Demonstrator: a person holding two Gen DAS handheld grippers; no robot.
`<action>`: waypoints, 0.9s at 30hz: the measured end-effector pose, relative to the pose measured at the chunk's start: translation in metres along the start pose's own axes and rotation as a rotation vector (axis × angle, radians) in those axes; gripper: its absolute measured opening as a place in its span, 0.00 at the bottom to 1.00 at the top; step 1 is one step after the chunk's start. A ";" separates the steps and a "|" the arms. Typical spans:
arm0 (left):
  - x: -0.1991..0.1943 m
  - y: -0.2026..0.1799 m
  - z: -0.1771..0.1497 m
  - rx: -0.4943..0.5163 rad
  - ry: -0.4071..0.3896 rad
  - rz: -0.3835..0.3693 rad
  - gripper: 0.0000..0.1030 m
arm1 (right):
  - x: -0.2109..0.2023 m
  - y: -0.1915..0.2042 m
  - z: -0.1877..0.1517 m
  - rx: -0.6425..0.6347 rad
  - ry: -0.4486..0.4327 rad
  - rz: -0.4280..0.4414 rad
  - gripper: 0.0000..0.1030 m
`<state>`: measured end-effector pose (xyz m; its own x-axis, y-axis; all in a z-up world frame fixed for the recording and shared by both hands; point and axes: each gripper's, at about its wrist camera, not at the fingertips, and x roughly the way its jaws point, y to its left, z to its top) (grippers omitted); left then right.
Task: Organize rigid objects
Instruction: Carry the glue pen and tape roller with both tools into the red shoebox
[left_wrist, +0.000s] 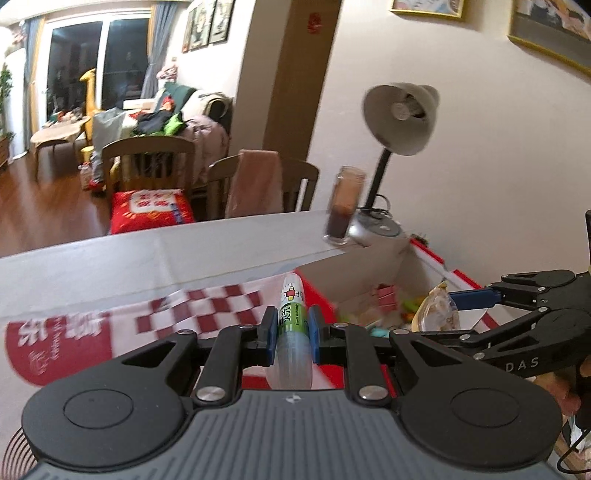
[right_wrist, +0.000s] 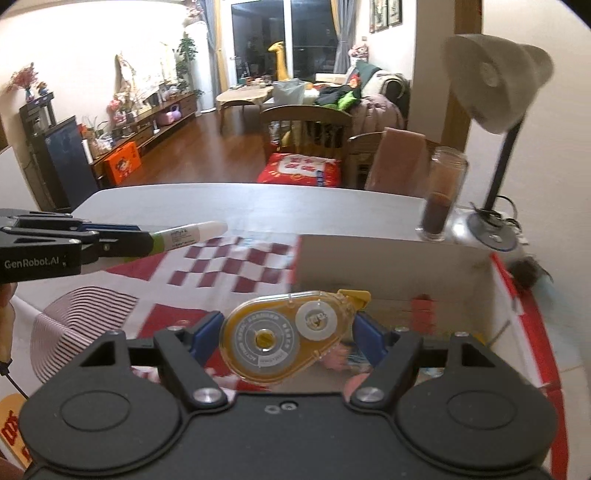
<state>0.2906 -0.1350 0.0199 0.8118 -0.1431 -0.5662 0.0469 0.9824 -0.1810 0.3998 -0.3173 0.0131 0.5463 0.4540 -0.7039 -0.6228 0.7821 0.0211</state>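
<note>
My left gripper (left_wrist: 291, 334) is clamped on a white-and-green glue stick (left_wrist: 292, 321). My right gripper (right_wrist: 288, 334) pinches a yellow translucent correction-tape dispenser (right_wrist: 284, 334) above the red-edged cardboard box (right_wrist: 391, 266).

A glue stick (left_wrist: 291, 325) is sitting between the left gripper's (left_wrist: 291, 334) fingers; the box (left_wrist: 369, 273) is lying ahead-right, a glass (left_wrist: 341, 206) and lamp (left_wrist: 399, 118) standing beyond it

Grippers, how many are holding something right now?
2. The left gripper pinches a green-and-white glue stick over the checkered cloth; the right gripper clamps a yellow correction tape dispenser over the red-rimmed cardboard box.
</note>
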 end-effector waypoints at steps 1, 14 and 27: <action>0.006 -0.007 0.002 0.007 0.002 -0.004 0.16 | -0.001 -0.007 -0.001 0.003 0.000 -0.007 0.73; 0.093 -0.086 0.022 0.102 0.086 -0.060 0.16 | 0.000 -0.099 -0.014 0.052 0.024 -0.117 0.73; 0.173 -0.118 0.025 0.134 0.177 -0.101 0.16 | 0.065 -0.128 -0.023 0.001 0.175 -0.088 0.73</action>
<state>0.4405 -0.2728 -0.0364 0.6850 -0.2484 -0.6849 0.2089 0.9676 -0.1419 0.5019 -0.3973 -0.0517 0.4925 0.3026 -0.8160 -0.5764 0.8159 -0.0454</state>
